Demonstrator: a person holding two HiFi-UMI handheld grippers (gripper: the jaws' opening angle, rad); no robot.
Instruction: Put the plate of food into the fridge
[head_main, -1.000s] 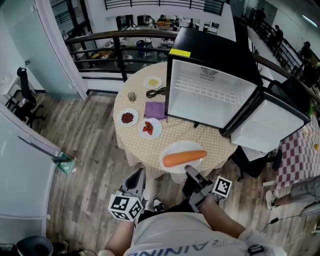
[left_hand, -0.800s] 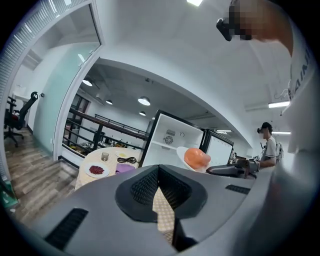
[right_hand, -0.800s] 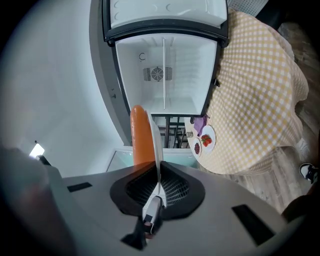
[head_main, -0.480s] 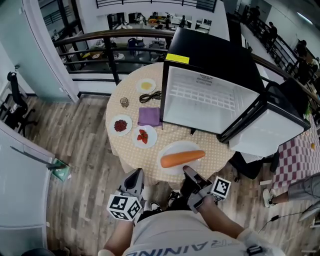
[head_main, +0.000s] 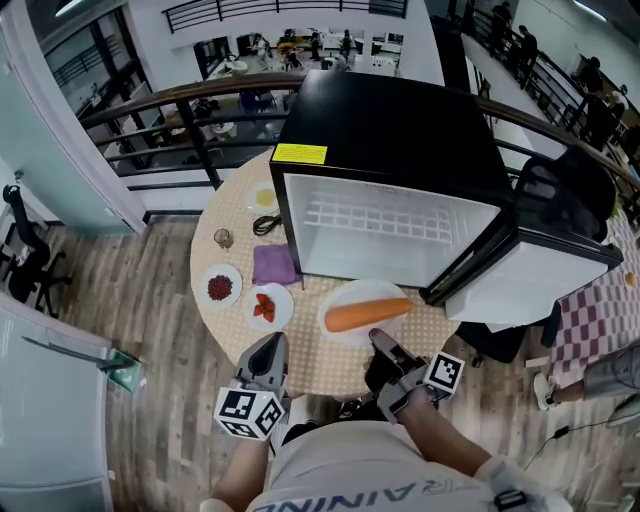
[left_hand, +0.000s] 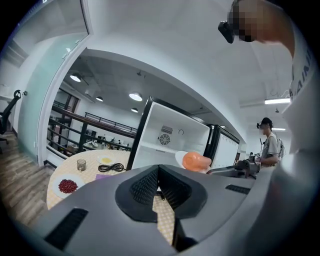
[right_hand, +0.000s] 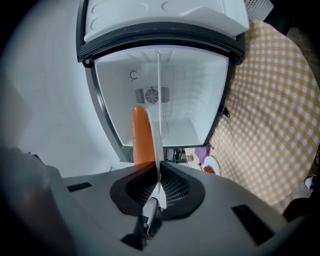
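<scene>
The fridge (head_main: 392, 128) fills more of the head view than it did a second ago and stands closer; its door (head_main: 535, 275) hangs open to its right and the white inside faces the person. The round tabletop (head_main: 325, 365) under the fridge has slid down the view with it, so both grippers, which earlier hung off its near edge above the floor, now reach over that edge in front of the fridge. The right gripper (head_main: 381, 343) is clamped, jaws nearly together, on the near rim of the plate (head_main: 345, 297), as in both earlier frames; in the right gripper view the plate shows edge-on, straight ahead of the fridge's opening. The plate was well short of the fridge a second ago; now its far rim lies just before the fridge's lower front edge, held clear of the tabletop. The carrot (head_main: 368, 314) lies across it as before. The left gripper (head_main: 269, 348), left of the plate and in front of the fridge, has its jaws together on nothing. Left of the fridge the purple cloth (head_main: 273, 264), two small plates (head_main: 268, 306) (head_main: 220, 287), a glass (head_main: 224, 238) and a cable (head_main: 266, 224) keep their places on the tabletop
</scene>
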